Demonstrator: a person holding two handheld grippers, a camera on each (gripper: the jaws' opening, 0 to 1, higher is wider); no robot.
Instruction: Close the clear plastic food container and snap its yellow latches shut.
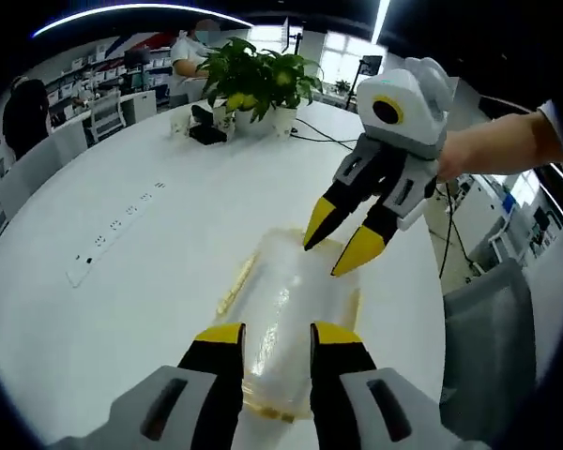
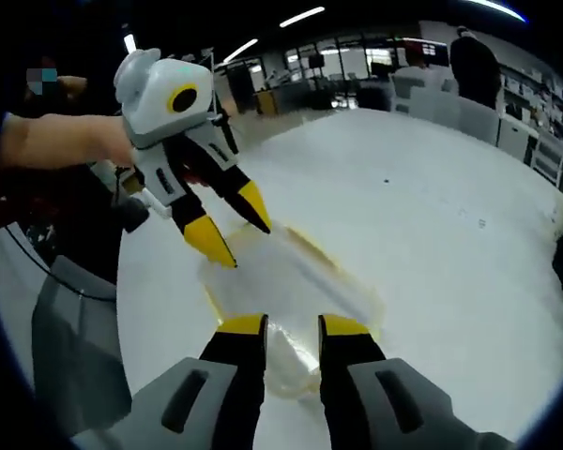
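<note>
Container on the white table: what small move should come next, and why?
Probably lower both grippers onto the container's ends to press its yellow latches. Both are open; the left gripper and right gripper each straddle an opposite end, apparently just above it.

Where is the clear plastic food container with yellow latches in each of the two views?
Left gripper view: clear plastic food container low centre, on the white table.
Right gripper view: container low centre.
Shared landmark: each view shows the other gripper, right gripper and left gripper, at the container's far end.
</note>
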